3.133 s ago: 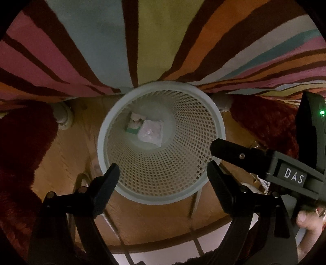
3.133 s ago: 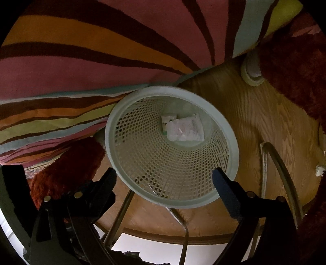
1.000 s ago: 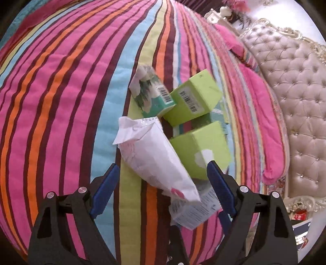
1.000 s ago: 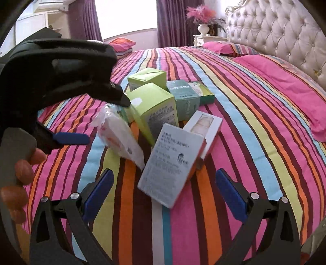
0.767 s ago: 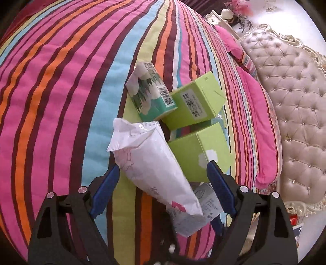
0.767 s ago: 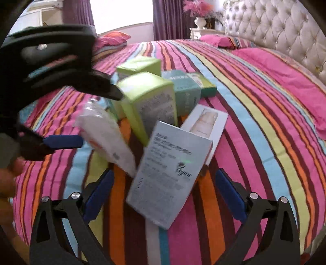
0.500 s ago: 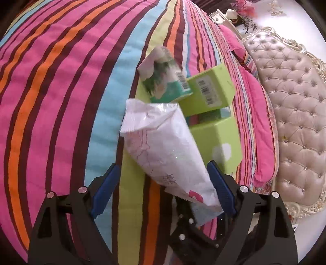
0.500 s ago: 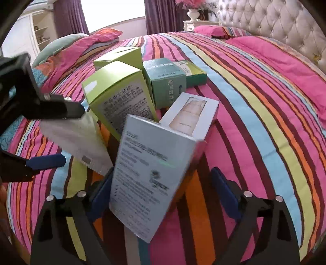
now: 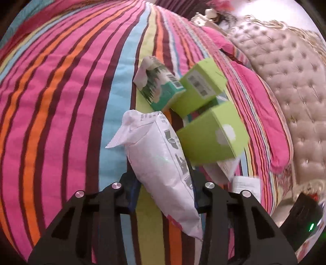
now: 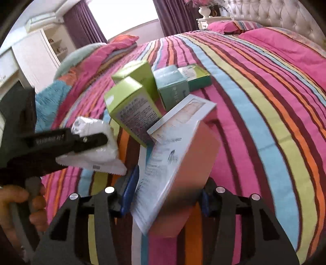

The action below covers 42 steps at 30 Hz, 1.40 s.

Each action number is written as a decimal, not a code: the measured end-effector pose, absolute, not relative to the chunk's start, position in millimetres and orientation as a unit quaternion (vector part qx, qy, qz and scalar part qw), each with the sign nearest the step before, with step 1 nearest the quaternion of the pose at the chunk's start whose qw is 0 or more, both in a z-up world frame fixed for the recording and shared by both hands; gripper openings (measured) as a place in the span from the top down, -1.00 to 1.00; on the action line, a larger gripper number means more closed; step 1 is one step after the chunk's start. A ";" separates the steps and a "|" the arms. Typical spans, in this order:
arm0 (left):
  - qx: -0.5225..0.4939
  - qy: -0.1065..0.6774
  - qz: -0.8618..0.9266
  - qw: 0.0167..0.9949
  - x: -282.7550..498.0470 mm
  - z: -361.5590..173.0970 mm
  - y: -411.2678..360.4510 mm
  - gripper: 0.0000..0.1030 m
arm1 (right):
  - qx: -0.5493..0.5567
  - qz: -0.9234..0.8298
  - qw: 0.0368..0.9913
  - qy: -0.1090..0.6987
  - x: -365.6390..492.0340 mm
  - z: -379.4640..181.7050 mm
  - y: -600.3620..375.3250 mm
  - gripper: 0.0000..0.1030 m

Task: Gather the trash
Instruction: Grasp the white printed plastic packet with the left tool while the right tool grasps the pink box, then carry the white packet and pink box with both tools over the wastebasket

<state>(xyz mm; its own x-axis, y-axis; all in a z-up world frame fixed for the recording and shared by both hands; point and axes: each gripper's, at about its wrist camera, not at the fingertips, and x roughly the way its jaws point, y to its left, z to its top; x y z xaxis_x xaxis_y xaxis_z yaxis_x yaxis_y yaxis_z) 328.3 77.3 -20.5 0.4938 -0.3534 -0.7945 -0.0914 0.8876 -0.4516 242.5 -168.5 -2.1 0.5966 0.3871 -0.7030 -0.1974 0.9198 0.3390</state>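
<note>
On striped bed (image 9: pixel 61 102), grasp step: left gripper (image 9: pixel 163 189) jaws just closed on white pouch (image 9: pixel 161 163); right gripper (image 10: pixel 165 195) jaws just closed on flat white box (image 10: pixel 173 163), green cartons (image 10: pixel 130 108) at 11 o'clock. Next: lift both clear, carry to bin.

Striped bedspread (image 10: pixel 264 106) filling the view, tufted headboard (image 9: pixel 289 85) rising at its far end, pink pillows (image 10: pixel 230 26) against that headboard, vase of flowers (image 10: pixel 204 9) beside it, purple curtains (image 10: pixel 81 24) beyond the bed, white cabinet (image 10: pixel 30 59) off to the bed's side

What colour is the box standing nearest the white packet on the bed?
Lime green box, with a white spot on its side; clearest in the left wrist view.
</note>
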 end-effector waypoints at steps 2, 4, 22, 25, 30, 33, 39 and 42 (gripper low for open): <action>-0.210 0.492 -0.091 0.840 318.2 -16.6 75.0 0.25 | 0.117 0.172 0.881 0.425 237.1 -1.8 -173.6 0.33; -0.192 0.493 -0.098 0.843 311.9 -16.4 71.7 0.28 | 0.115 0.176 0.877 0.432 235.3 -2.5 -175.2 0.45; -0.157 0.451 -0.144 0.866 153.5 20.1 50.6 0.28 | 0.111 0.209 0.876 0.420 151.2 29.9 -239.3 0.45; -0.148 0.459 -0.147 0.864 125.5 15.1 49.8 0.28 | 0.101 0.213 0.876 0.422 132.8 32.1 -245.3 0.45; -0.121 0.476 -0.168 0.855 88.9 6.2 39.6 0.28 | 0.089 0.232 0.866 0.435 100.4 30.8 -245.5 0.45; -0.097 0.487 -0.176 0.850 66.7 -1.6 32.3 0.28 | 0.075 0.245 0.857 0.447 78.8 27.1 -240.6 0.45; -0.082 0.528 -0.179 0.826 35.4 -37.1 18.1 0.28 | 0.074 0.257 0.832 0.486 49.8 -0.1 -230.1 0.45; -0.051 0.545 -0.184 0.817 28.5 -50.5 4.5 0.28 | 0.071 0.259 0.820 0.506 42.3 -14.5 -223.1 0.45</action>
